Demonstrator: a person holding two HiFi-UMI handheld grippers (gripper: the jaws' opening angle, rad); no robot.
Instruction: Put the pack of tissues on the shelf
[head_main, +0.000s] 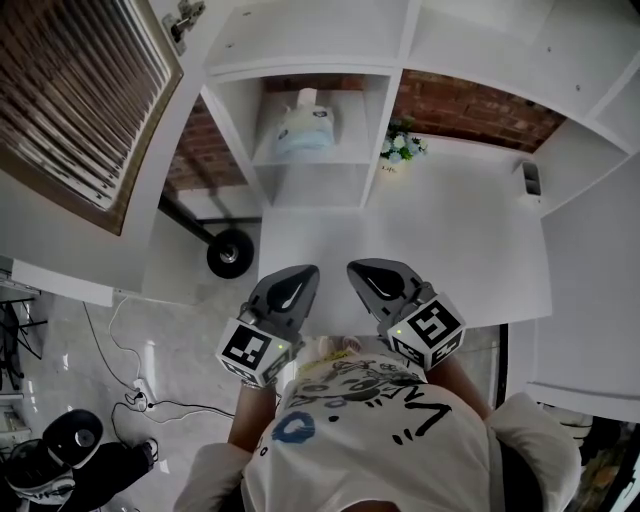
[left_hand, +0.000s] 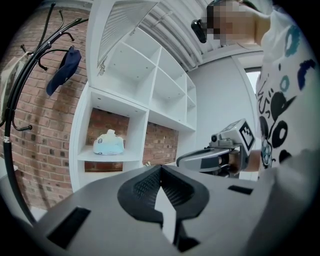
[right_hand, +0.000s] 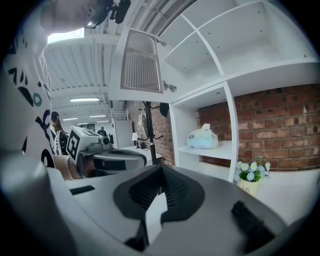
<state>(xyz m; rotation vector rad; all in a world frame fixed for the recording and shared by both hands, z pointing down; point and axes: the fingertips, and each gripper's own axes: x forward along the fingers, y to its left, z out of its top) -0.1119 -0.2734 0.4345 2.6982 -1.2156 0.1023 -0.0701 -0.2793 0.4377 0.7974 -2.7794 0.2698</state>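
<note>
The pack of tissues (head_main: 303, 133) sits on the shelf (head_main: 335, 157) inside a far compartment, left of centre. Just right of that compartment, the flower pot (head_main: 400, 150) stands at the far end of the table (head_main: 470, 240). The left gripper (head_main: 305, 275) and right gripper (head_main: 362, 272) hang side by side, slightly apart, over the table's near edge. The coat stand base (head_main: 230, 252) rests on the floor (head_main: 180, 340), left of the table.

Overhead; two low views sharing shelf (head_main: 345, 152)
</note>
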